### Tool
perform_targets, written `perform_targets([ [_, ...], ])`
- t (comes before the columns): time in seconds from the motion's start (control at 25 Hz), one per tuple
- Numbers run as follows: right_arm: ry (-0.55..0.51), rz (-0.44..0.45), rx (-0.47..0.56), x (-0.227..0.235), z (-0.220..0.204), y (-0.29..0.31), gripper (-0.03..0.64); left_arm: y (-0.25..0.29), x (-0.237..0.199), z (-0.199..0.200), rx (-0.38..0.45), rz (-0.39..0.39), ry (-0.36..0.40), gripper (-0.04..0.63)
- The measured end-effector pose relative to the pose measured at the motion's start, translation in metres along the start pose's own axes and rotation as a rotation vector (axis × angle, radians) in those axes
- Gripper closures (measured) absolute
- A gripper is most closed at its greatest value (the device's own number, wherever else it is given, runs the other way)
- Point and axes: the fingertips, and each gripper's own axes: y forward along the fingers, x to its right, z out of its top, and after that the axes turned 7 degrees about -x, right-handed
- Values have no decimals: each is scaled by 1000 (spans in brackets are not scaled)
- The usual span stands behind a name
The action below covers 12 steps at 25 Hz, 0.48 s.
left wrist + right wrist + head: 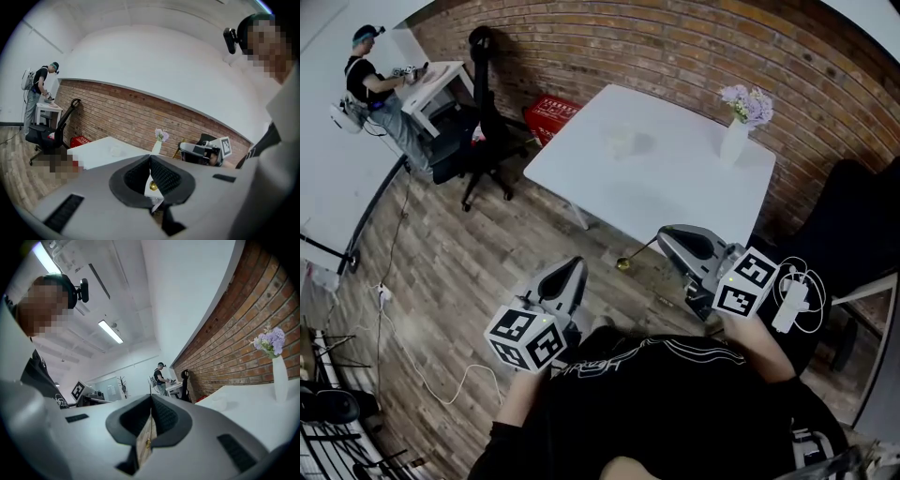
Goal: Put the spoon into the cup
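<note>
Head view: my right gripper (664, 236) is clamped on the spoon (630, 259), its bowl poking out leftward over the floor, short of the white table (572, 164). The cup (623, 142) sits far off mid-table, left of the vase (734, 141), so I judge we're mid-carry. My left gripper (577, 269) hangs low and near, out of the way.

Left gripper view: jaws together at the tips, gripping nothing I can make out.

Right gripper view: jaws pinched on the thin handle, so the spoon leads; the cup lies to the right.
</note>
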Motion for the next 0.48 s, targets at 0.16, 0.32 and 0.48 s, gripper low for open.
perform_targets([
  [0.16, -1, -16, 5, 14, 2, 5, 618, 17, -6, 11, -7, -25, 16, 591],
  [0.32, 6, -43, 4, 33, 1, 13, 618, 39, -16, 16, -20, -62, 27, 591],
  [0.48, 12, -76, 3, 58, 4, 30, 618, 64, -36, 25, -32, -98, 31, 591],
])
